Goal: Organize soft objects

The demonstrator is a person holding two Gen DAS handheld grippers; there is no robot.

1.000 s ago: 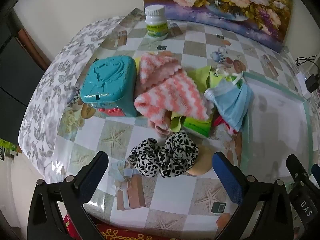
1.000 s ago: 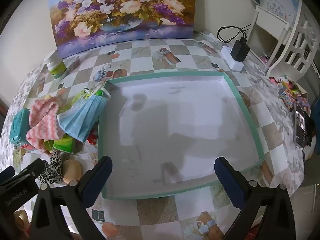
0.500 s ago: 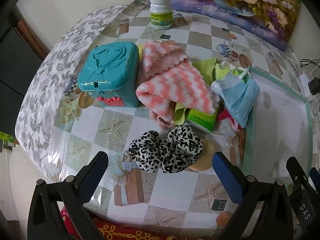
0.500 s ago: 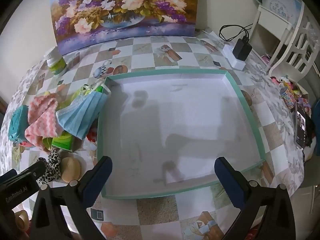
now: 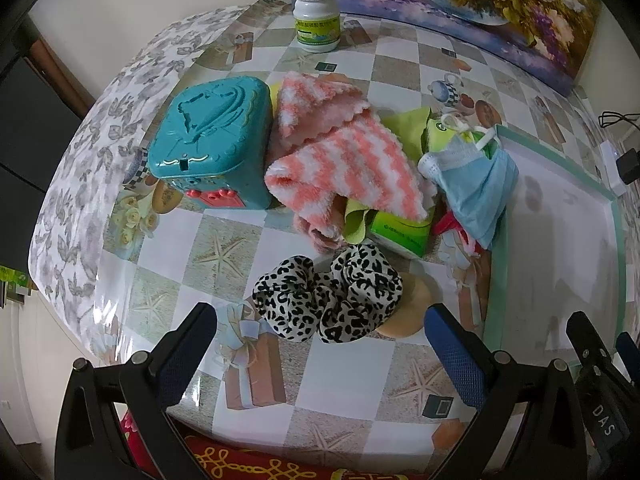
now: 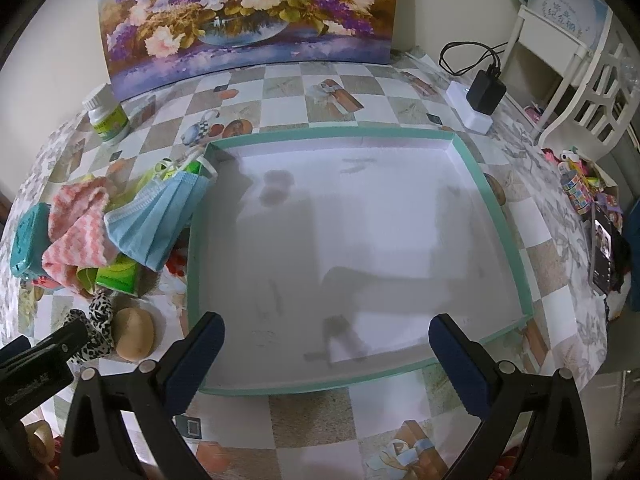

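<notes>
1. Leopard-print scrunchie (image 5: 328, 298) lies near the table's (image 5: 256, 236) front edge, just ahead of my left gripper (image 5: 320, 344), whose fingers (image 5: 188, 356) are spread wide and hold nothing.
2. My right gripper (image 6: 326, 356) is likewise spread and holding nothing, over the front edge of the tray (image 6: 496, 204), which has nothing in it.
3. Judging the step as a first pick, I should bring the left fingers down either side of the scrunchie and close on its bunched middle, where the fabric is thickest.
4. A tan sponge (image 5: 404, 308) touches the scrunchie's right side; I should keep the right finger inside of it so it is not dragged along.
5. Towel (image 5: 344, 168), mask (image 5: 472, 184) and green packet (image 5: 400, 232) are piled behind, between the teal box (image 5: 212, 140) and the tray's left edge; a low approach avoids them.
6. Soft cloth sags, so I should lift clear before crossing the rim.
</notes>
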